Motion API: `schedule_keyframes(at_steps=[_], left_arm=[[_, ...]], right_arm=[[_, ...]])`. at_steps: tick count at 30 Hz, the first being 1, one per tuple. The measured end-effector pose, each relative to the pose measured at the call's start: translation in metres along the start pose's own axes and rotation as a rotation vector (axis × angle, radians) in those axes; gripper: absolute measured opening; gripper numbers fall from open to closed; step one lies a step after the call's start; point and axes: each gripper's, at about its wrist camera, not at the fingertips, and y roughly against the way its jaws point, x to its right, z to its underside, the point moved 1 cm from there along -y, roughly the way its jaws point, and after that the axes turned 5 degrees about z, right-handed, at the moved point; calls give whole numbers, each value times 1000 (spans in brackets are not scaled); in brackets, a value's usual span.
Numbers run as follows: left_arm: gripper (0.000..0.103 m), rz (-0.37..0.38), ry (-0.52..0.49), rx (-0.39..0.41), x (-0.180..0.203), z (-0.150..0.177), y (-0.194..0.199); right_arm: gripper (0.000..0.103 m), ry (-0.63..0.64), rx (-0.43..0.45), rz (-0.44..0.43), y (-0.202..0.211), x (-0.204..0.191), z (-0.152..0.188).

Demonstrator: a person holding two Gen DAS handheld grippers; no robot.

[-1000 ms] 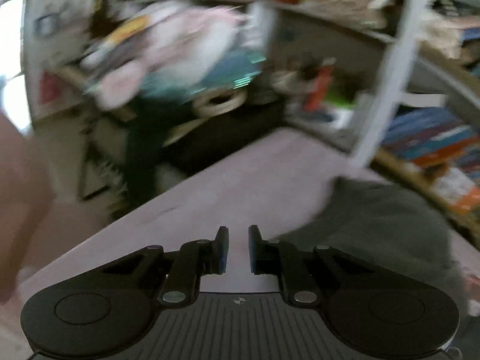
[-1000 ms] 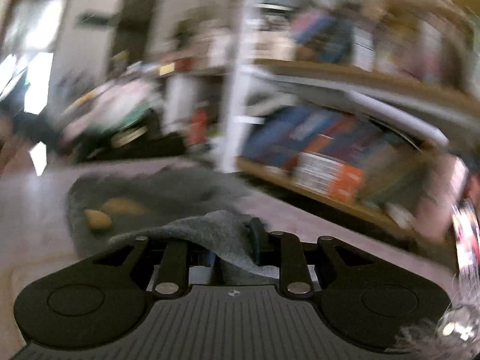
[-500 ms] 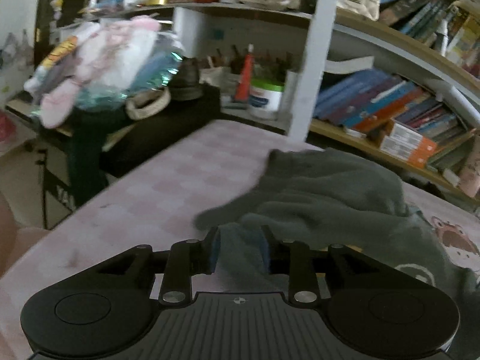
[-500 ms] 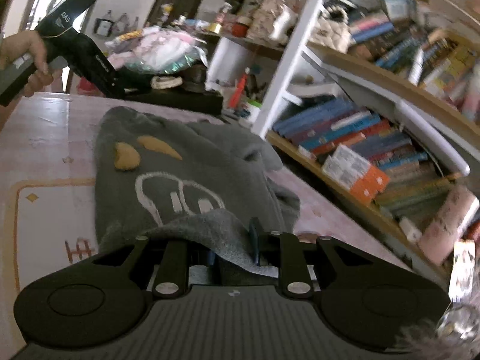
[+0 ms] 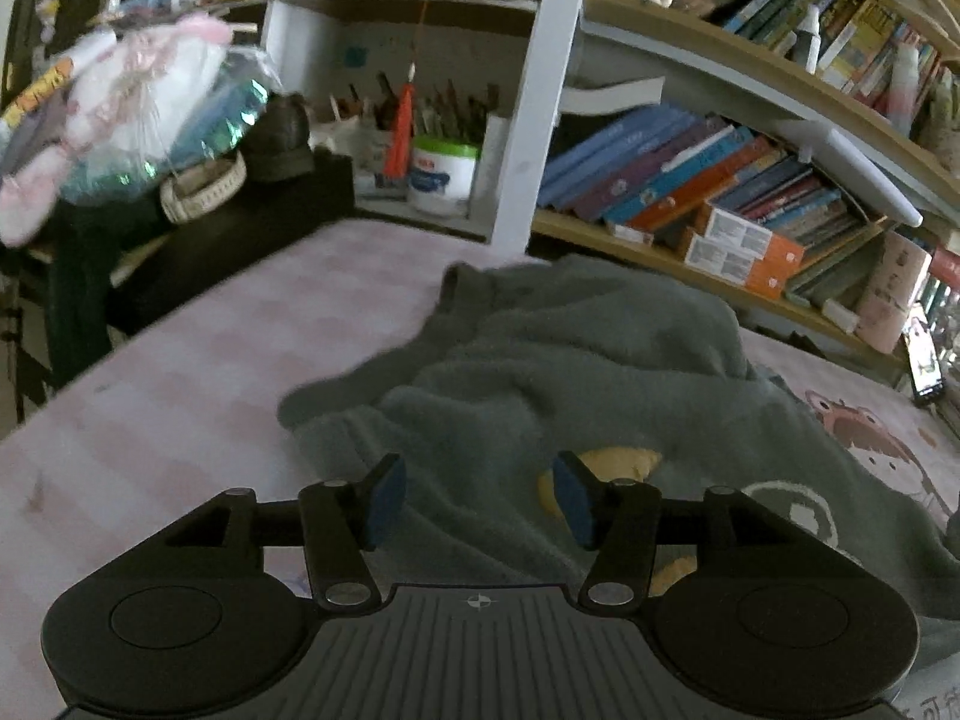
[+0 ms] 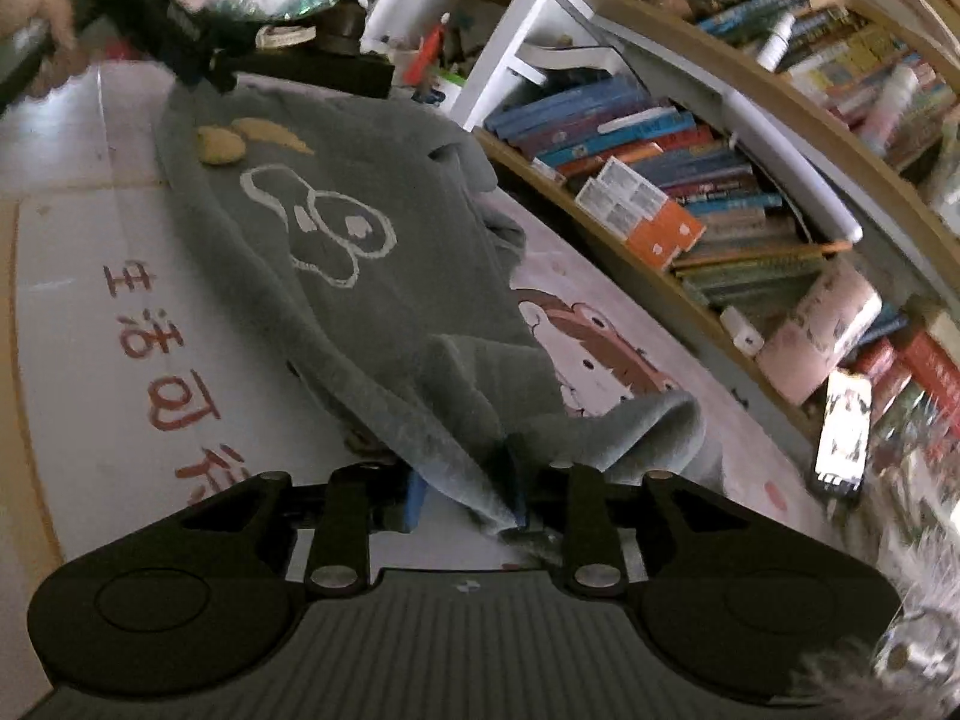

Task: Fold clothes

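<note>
A grey fleece sweater (image 6: 360, 252) with a white outline drawing and yellow patches lies on the printed table cover. It also fills the middle of the left wrist view (image 5: 576, 360). My left gripper (image 5: 478, 501) is open, its blue pads spread over the sweater's near end, holding nothing. My right gripper (image 6: 468, 495) has its jaws part open with a fold of the sweater's hem lying between the pads. The left gripper shows far off in the right wrist view (image 6: 180, 48), at the sweater's other end.
A bookshelf (image 5: 720, 180) full of books runs along the table's far side, with a white post (image 5: 540, 90). A black side table (image 5: 228, 222) with bags and a basket stands at the left. A phone (image 6: 843, 432) lies near the shelf.
My left gripper has let go of the sweater and opened wide. My right gripper's jaws have spread, and the sweater now lies flatter and stretched along the table.
</note>
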Motion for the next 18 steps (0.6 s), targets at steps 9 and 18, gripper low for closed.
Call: schedule_keyframes(at_steps=[9, 18], left_arm=[[82, 28, -39, 12, 4, 11, -8], [96, 23, -65, -27, 8, 12, -15]], right_arm=[[51, -352, -49, -49, 38, 50, 1], [78, -1150, -148, -56, 19, 124, 39]])
